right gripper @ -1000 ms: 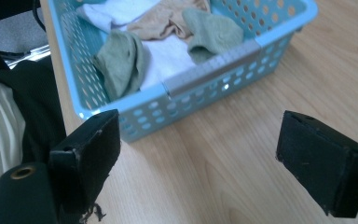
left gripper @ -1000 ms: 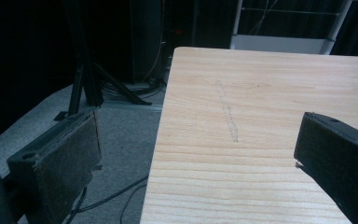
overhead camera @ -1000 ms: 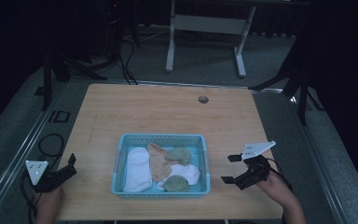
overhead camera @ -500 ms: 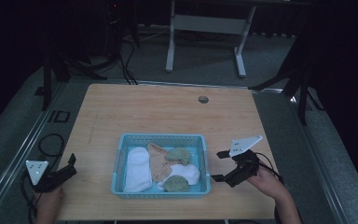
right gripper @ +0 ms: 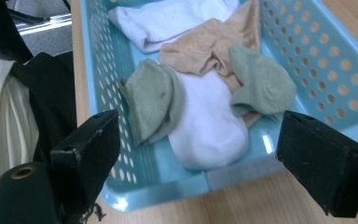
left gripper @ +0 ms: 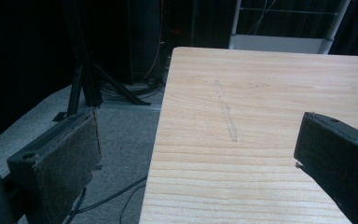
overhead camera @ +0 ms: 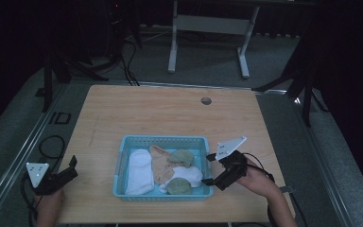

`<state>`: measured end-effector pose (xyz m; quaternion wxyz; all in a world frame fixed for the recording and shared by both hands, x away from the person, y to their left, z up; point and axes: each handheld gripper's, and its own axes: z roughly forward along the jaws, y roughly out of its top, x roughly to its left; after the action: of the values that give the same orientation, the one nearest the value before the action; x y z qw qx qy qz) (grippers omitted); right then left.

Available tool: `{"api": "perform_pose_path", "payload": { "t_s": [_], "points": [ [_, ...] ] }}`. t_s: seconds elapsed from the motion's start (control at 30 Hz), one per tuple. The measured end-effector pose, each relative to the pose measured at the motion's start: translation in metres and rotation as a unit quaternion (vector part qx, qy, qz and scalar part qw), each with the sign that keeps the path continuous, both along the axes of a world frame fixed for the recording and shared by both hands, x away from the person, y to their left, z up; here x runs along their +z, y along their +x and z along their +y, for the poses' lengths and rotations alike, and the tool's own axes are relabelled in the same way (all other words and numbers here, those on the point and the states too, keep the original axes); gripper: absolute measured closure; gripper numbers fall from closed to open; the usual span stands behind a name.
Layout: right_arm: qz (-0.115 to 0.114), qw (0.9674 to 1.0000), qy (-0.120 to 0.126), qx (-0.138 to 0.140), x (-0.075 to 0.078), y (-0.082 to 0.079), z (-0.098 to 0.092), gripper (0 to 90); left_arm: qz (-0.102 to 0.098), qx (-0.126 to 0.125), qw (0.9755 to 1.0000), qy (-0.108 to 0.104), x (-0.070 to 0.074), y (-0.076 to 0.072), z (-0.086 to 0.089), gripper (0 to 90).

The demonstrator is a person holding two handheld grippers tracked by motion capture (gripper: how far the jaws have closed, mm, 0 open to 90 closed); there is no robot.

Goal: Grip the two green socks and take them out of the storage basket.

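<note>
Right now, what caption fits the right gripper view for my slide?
Open right tool faces a blue basket of white, tan and green socks.

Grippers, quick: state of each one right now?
Left gripper: open, holding nothing, at the table's edge.
Right gripper: open, holding nothing, at the basket of socks.

Light blue basket point(overhead camera: 163, 142) holds white, beige and green socks point(right gripper: 205, 70).

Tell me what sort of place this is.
Probably a lab or studio set up for recording: a bare wooden table in a dark room, tripod stands, floor cables, and a sock basket.
</note>
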<state>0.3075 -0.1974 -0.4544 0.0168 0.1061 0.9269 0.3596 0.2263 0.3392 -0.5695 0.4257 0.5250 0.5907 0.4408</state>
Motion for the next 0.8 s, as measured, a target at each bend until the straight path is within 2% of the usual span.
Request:
{"api": "perform_pose_path", "payload": {
  "t_s": [0.23,0.3,0.47,0.63,0.73,0.8],
  "points": [
    [0.011,0.9996,-0.021,0.017,-0.009,0.002,0.019,13.1,0.0,-0.001,1.0,0.001,0.0,0.0,0.0,0.7],
    [-0.006,0.9994,-0.027,0.022,-0.013,-0.002,0.025,12.1,-0.001,-0.001,1.0,0.002,0.0,0.0,0.0,0.7],
    [0.007,0.9994,-0.025,0.025,-0.017,-0.002,0.037,11.1,0.0,-0.001,1.0,0.002,0.0,0.0,-0.001,0.7],
    [-0.006,0.9985,-0.046,0.029,-0.019,-0.003,0.048,15.8,0.0,-0.002,1.0,0.003,0.0,0.0,0.0,0.7],
    [-0.017,0.9963,-0.074,0.04,-0.025,-0.002,0.059,31.7,0.0,-0.002,1.0,0.003,0.0,0.0,0.0,0.7],
    [-0.011,0.9948,-0.088,0.049,-0.029,-0.001,0.064,40.3,0.0,-0.002,1.0,0.002,0.0,0.0,0.0,0.7]
  ]
}}
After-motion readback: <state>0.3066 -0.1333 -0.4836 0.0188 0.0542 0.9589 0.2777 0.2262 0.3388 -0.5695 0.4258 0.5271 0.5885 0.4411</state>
